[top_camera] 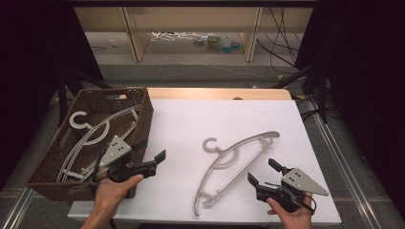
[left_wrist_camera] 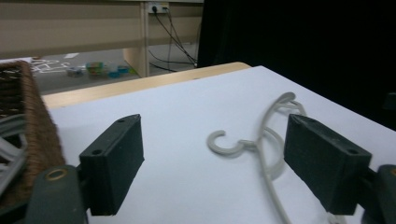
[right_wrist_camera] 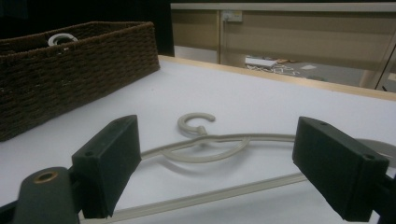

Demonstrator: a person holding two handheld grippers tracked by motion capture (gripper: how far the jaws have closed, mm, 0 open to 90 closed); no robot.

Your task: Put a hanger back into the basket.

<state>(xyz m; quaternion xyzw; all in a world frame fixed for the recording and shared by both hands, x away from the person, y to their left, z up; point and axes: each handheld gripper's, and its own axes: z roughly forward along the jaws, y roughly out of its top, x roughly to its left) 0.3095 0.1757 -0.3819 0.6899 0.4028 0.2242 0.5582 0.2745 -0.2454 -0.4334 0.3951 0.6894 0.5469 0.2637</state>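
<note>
A grey plastic hanger (top_camera: 233, 162) lies flat on the white table top (top_camera: 191, 124), hook toward the basket; I also see the hanger (left_wrist_camera: 261, 144) in the left gripper view and the hanger (right_wrist_camera: 205, 140) in the right gripper view. My left gripper (top_camera: 152, 150) is open beside the basket's near right corner, nothing between its jaws. My right gripper (top_camera: 263, 171) is open at the hanger's lower right, just off its long bar, empty. A brown woven basket (top_camera: 143, 119) at the left holds more grey hangers (top_camera: 90, 136).
The table's wooden far edge (top_camera: 215, 93) lies beyond the white sheet. Past it are shelving legs, cables and small items on the floor. Dark curtains flank both sides. Bare white surface lies between the basket and the hanger.
</note>
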